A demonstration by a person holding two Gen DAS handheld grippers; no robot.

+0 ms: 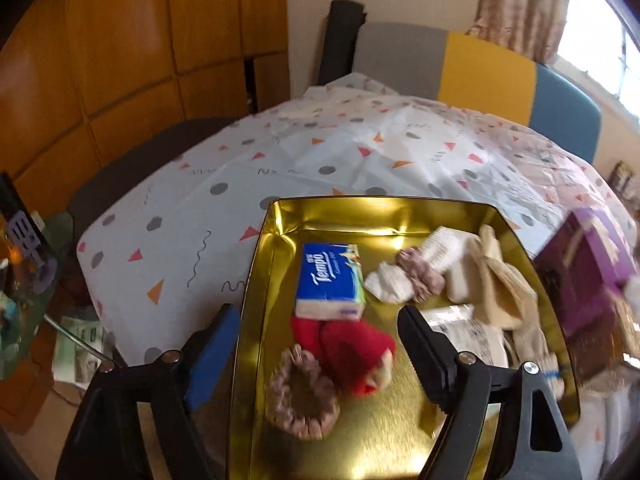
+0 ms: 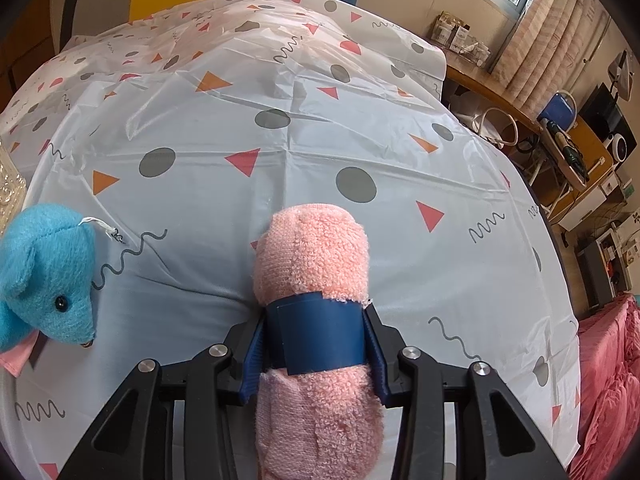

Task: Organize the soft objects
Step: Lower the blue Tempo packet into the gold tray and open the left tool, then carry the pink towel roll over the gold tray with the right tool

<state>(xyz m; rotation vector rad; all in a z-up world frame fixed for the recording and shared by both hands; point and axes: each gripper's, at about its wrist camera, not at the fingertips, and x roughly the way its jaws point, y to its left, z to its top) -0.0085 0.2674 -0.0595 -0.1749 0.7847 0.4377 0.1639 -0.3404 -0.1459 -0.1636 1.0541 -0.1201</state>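
In the left wrist view a gold metal tin (image 1: 272, 280) holds a blue Tempo tissue pack (image 1: 330, 280), a red plush (image 1: 352, 352), a pink-brown scrunchie (image 1: 302, 396), white and beige socks (image 1: 504, 292) and a second scrunchie (image 1: 420, 276). My left gripper (image 1: 320, 356) is open above the tin's near end, straddling its left wall, empty. In the right wrist view my right gripper (image 2: 316, 344) is shut on a rolled pink towel (image 2: 312, 248) with a blue band, held above the table. A blue plush mouse (image 2: 48, 276) lies to its left.
A patterned white tablecloth (image 2: 320, 128) covers the table. A purple box (image 1: 588, 256) stands right of the tin. A grey, yellow and blue chair (image 1: 480, 68) is behind the table. A clear plastic item (image 2: 8, 176) sits at the far left edge.
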